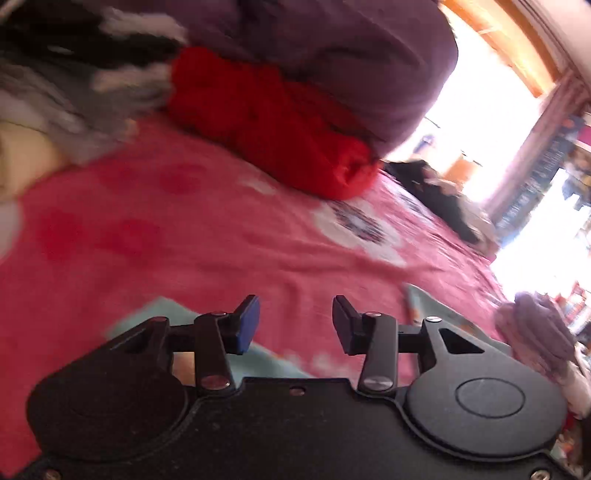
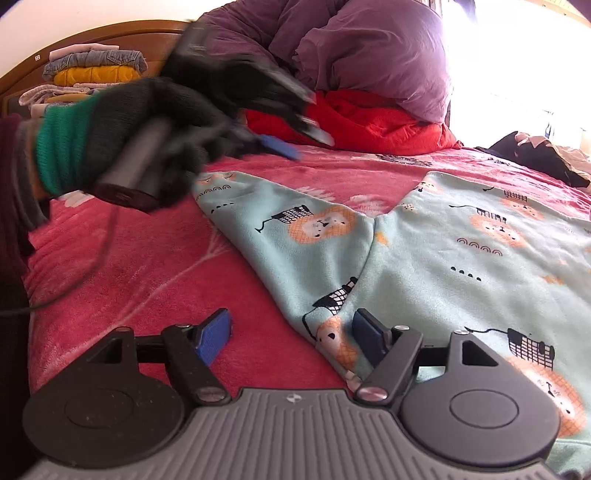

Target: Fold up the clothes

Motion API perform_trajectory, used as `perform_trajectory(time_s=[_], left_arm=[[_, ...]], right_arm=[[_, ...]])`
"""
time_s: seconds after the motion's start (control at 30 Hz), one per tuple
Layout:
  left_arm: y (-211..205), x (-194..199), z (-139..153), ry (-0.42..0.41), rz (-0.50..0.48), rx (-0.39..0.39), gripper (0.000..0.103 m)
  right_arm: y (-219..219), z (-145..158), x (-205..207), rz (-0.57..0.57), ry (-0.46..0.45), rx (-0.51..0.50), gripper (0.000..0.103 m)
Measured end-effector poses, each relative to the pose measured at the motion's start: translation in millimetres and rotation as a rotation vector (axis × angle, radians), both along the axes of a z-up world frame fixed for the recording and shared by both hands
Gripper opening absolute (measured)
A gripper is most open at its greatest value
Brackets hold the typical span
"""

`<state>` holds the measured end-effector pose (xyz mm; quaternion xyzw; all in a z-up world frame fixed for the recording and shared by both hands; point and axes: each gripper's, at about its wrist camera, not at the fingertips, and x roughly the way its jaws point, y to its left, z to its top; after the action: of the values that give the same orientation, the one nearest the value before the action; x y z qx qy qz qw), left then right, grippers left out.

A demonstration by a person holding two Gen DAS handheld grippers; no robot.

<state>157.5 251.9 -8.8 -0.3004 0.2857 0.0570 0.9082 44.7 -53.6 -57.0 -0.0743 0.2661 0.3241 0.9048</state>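
I have both grippers over the bed, which is covered by a pink blanket with a pale pattern. The garment I am folding, a light teal top printed with orange lions, lies spread flat on that blanket; one sleeve runs out towards the headboard.

My right gripper sits low at the near edge of the top. Its jaws are spread wide: one blue pad is over bare blanket, the other at the edge of the teal fabric, and nothing is pinched between them.

My left gripper shows partly spread jaws with only pink blanket between the pads, and strips of teal fabric to either side. In the right wrist view it is a blurred shape held by a gloved left hand with a green cuff, above the end of the sleeve.

Beyond, a red garment lies bunched under a purple duvet, and a stack of folded clothes rests against the wooden headboard.
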Motion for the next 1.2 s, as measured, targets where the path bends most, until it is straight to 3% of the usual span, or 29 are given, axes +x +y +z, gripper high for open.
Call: perform_trajectory(time_s=[0.03, 0.13, 0.23, 0.47, 0.5, 0.57, 0.6, 0.67, 0.73, 0.77, 0.9, 1.03, 1.2], left_arm=[[16, -10, -2, 0.025, 0.067, -0.003, 0.042], [56, -39, -22, 0.065, 0.201, -0.141, 0.044], [64, -45, -38, 0.068, 0.222, -0.231, 0.045], [56, -35, -50, 0.011, 0.203, -0.332, 0.044], [55, -35, -51, 0.005, 0.190, -0.347, 0.042], [51, -31, -57, 0.025, 0.152, -0.365, 0.018], [49, -31, -57, 0.039, 0.148, -0.348, 0.009], [45, -38, -49, 0.030, 0.192, -0.262, 0.006], [42, -58, -26, -0.092, 0.252, -0.159, 0.004], [42, -60, -25, -0.096, 0.260, -0.136, 0.004], [47, -54, -44, 0.020, 0.281, -0.126, 0.004], [37, -49, -40, 0.042, 0.274, -0.026, 0.004], [42, -56, -36, 0.027, 0.323, -0.014, 0.006]], right_arm=[[0, 0, 0, 0.001, 0.001, 0.002, 0.074], [0, 1, 0, 0.001, 0.001, 0.002, 0.075], [0, 1, 1, 0.001, 0.002, 0.000, 0.075], [-2, 1, 2, 0.000, 0.016, 0.021, 0.076], [-3, 1, 2, 0.000, 0.019, 0.028, 0.077], [-5, 1, 4, -0.001, 0.026, 0.041, 0.077], [-5, 0, 4, -0.001, 0.028, 0.045, 0.078], [-5, 0, 5, -0.003, 0.030, 0.044, 0.078], [-4, 0, 5, -0.003, 0.031, 0.041, 0.079], [-4, 0, 5, -0.004, 0.033, 0.041, 0.079], [-2, -1, 6, -0.009, 0.037, 0.020, 0.081], [0, -1, 5, -0.013, 0.032, 0.006, 0.081], [-4, 4, -4, -0.055, -0.025, 0.011, 0.081]])
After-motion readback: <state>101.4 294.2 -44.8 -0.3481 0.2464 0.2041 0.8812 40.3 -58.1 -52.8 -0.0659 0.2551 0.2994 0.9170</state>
